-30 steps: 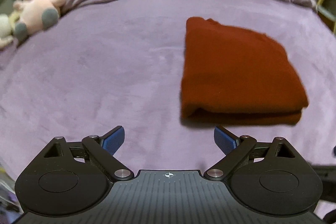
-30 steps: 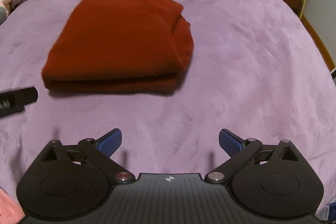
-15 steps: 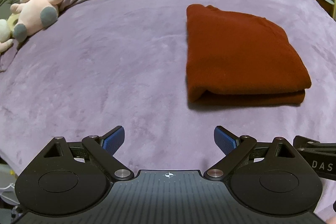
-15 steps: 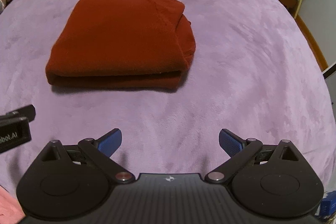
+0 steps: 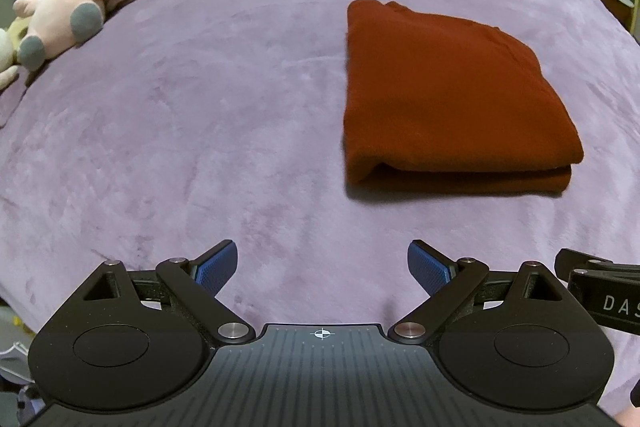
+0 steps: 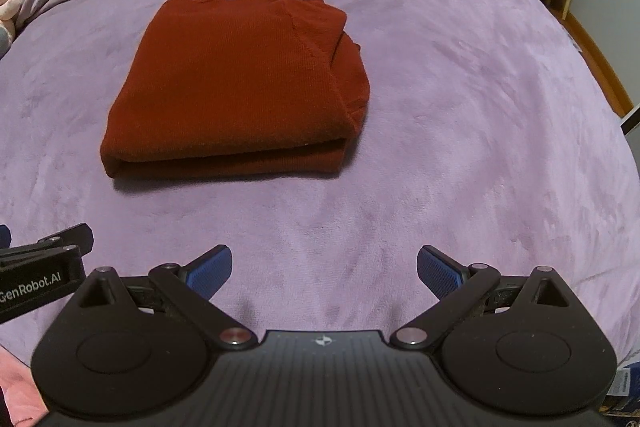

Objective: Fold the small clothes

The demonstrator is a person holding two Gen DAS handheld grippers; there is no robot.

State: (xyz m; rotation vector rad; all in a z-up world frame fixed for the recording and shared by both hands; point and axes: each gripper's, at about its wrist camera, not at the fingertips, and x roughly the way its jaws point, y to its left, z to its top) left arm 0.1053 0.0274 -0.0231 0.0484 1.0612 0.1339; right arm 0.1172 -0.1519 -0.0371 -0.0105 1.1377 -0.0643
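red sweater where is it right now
The folded red sweater lies on the purple bed, ahead of both open grippers, right of centre in the left view.

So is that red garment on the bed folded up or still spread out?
Folded. The red garment lies as a compact rectangle on the purple blanket, with stacked layers showing along its near edge, and neither gripper touches it.

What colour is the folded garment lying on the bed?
Dark rust red, plain, no pattern. The garment shows best in the right wrist view.
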